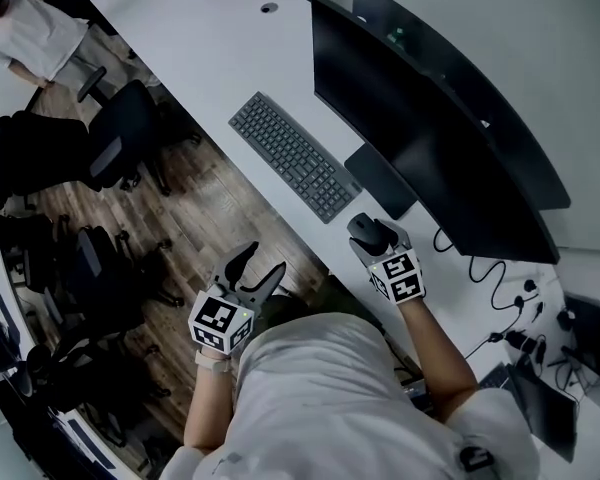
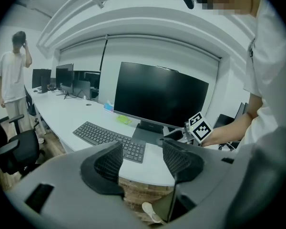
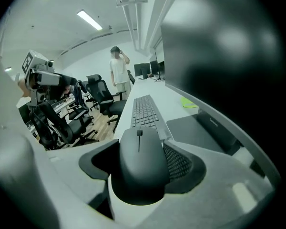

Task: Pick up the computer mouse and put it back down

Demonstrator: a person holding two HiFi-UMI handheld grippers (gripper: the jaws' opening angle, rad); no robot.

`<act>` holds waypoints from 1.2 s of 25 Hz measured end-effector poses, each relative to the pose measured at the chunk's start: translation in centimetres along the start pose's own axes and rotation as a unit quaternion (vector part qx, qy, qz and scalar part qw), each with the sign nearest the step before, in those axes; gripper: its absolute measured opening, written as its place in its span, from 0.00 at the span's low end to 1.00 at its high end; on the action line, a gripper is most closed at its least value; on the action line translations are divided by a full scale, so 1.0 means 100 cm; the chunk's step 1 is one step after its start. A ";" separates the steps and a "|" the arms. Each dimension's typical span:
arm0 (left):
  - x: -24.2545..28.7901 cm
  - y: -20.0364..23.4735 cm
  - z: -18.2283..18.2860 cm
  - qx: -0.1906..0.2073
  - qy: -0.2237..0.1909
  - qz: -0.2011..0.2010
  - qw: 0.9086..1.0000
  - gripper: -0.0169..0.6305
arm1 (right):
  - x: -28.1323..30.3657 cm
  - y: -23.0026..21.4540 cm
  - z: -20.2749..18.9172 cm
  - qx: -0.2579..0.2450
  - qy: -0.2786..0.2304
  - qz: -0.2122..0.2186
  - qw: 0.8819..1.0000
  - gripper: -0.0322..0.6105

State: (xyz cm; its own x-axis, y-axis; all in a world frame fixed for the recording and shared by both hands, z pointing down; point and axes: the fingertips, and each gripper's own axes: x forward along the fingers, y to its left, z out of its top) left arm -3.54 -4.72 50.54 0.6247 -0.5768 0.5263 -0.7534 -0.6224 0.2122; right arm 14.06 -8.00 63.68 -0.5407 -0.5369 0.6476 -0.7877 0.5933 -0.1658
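My right gripper holds the mouse just beside the near end of the keyboard. My left gripper, jaws apart, hangs well apart from the keyboard, over the floor.

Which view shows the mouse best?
Right gripper view: the mouse fills the centre, held between the jaws of the right hand-held gripper, with its scroll wheel and top shell clear. Head view shows it small, partly covered by that gripper, beside the monitor stand. Left gripper view: distant, too small to make out.
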 end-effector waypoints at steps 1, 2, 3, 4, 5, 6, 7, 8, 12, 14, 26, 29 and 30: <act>0.001 0.000 -0.001 0.000 0.003 0.000 1.000 0.41 | 0.002 -0.002 -0.005 0.002 0.005 -0.001 1.000 0.50; 0.002 0.000 -0.002 0.000 0.005 0.001 1.000 0.41 | 0.005 -0.004 -0.010 0.003 0.009 -0.002 1.000 0.50; 0.003 0.000 -0.003 0.000 0.007 0.002 1.000 0.41 | 0.007 -0.006 -0.014 0.004 0.013 -0.002 1.000 0.50; 0.004 0.000 -0.004 0.000 0.008 0.003 1.000 0.41 | 0.009 -0.007 -0.019 0.005 0.017 -0.003 1.000 0.50; 0.006 0.000 -0.004 0.000 0.010 0.004 1.000 0.41 | 0.010 -0.009 -0.023 0.006 0.020 -0.003 1.000 0.50; 0.007 0.000 -0.004 0.000 0.011 0.004 1.000 0.41 | 0.012 -0.011 -0.027 0.007 0.023 -0.003 1.000 0.50; 0.009 -0.001 -0.004 0.000 0.012 0.005 1.000 0.41 | 0.013 -0.012 -0.030 0.009 0.026 -0.003 1.000 0.50; 0.010 -0.002 -0.002 -0.001 0.014 0.005 1.000 0.41 | 0.015 -0.014 -0.033 0.012 0.028 -0.002 1.000 0.50; 0.015 -0.005 -0.006 -0.005 0.016 0.009 1.000 0.41 | 0.023 -0.019 -0.050 0.010 0.047 -0.001 0.999 0.50; 0.017 -0.007 -0.008 -0.007 0.017 0.011 1.000 0.41 | 0.026 -0.022 -0.058 0.007 0.057 0.000 0.998 0.50; 0.016 -0.006 -0.015 -0.024 0.025 0.029 0.999 0.41 | 0.044 -0.024 -0.081 -0.007 0.085 0.004 0.996 0.50; 0.012 -0.004 -0.017 -0.029 0.027 0.033 0.999 0.41 | 0.047 -0.022 -0.085 -0.010 0.092 0.003 0.996 0.50; 0.011 -0.004 -0.019 -0.030 0.026 0.034 0.999 0.41 | 0.048 -0.021 -0.086 -0.009 0.094 0.003 0.996 0.50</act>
State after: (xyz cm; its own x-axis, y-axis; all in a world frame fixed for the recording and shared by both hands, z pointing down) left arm -2.93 -4.16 52.59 0.5606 -0.5873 0.5838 -0.8060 -0.5486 0.2221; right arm 15.64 -6.71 73.53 -0.4796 -0.4119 0.7748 -0.7777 0.6085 -0.1578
